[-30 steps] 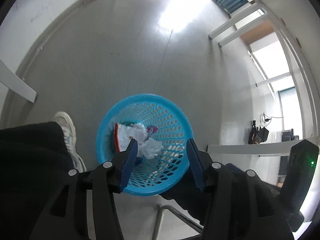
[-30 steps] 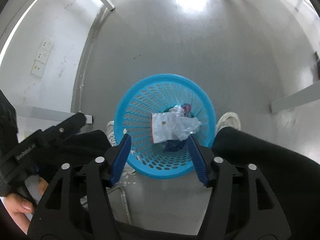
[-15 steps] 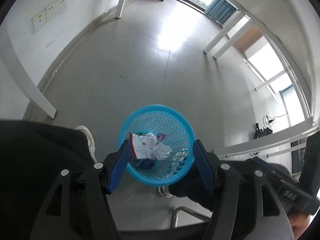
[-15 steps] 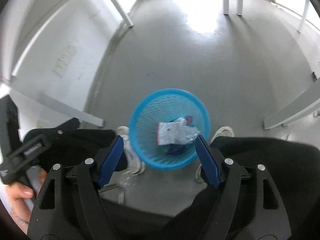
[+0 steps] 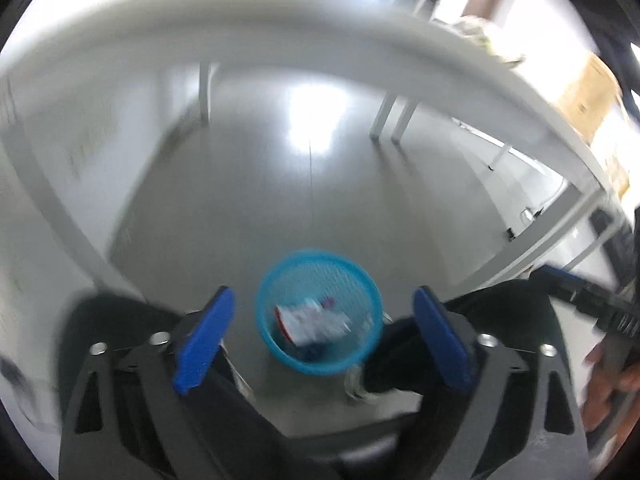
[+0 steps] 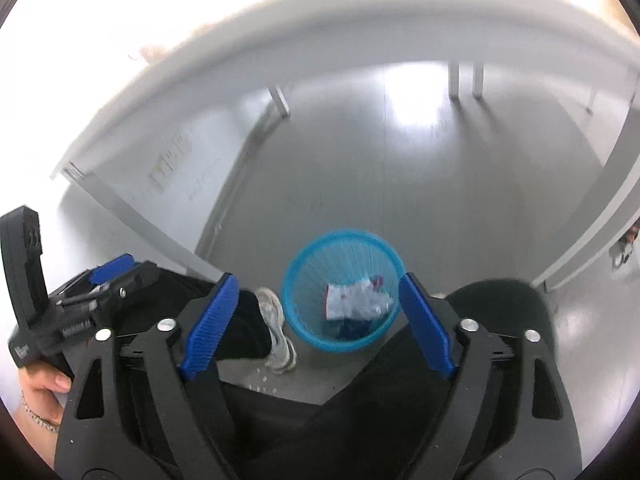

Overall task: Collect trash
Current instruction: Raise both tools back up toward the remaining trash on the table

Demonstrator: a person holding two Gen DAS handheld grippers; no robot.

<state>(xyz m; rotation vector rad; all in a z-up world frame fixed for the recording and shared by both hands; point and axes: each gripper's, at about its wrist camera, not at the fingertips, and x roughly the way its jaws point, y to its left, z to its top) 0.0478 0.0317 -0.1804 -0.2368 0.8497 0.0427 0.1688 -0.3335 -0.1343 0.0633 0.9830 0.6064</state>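
My left view is smeared; the trash (image 5: 312, 320) in the basket (image 5: 318, 312) is unreadable. The worktop (image 6: 360, 20) top is blown out.

A white table (image 6: 360, 12) spans the grey floor (image 6: 400, 168), with a white sneaker (image 6: 276, 332) below.

Both wrist cams are looking steeply down at the floor from above, well off it. Left cam is facing the blue basket (image 5: 318, 312) at 6 o'clock, w/ the counter (image 5: 280, 28) edge arcing across 12. Right cam is seeing the same basket (image 6: 342, 292) just below centre, same counter (image 6: 360, 20) at 12. Both are sharing basket, floor, counter legs.
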